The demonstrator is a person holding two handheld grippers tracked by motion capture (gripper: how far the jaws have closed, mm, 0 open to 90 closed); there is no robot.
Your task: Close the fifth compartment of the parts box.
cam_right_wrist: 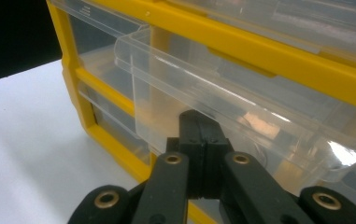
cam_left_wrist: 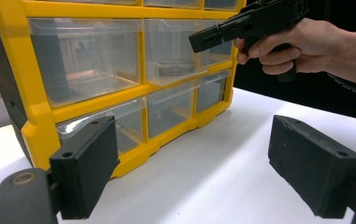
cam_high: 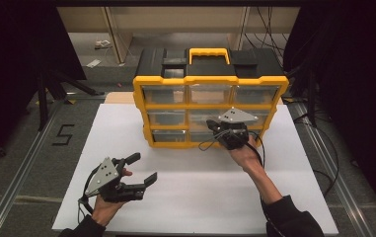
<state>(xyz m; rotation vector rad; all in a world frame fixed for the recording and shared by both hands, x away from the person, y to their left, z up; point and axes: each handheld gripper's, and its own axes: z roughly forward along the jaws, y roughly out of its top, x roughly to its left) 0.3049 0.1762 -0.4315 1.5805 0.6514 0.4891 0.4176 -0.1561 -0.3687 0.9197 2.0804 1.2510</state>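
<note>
Yellow-framed organiser point(cam_high: 210, 81) with clear drawers point(cam_high: 165, 95) and black top, black grippers, white table point(cam_high: 185, 192).

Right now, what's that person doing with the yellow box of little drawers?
A person holds a gripper in each hand. The right gripper, jaws shut, is at a clear middle drawer of the yellow organizer, which sticks out a little. The left gripper waits open over the white table.

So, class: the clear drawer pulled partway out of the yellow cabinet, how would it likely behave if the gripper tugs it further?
The clear drawer is thin see-through plastic, so probably light and a bit flexible. Its glossy walls look slippery. The right gripper is shut at its front; the cabinet looks bulky enough not to tip.
</note>
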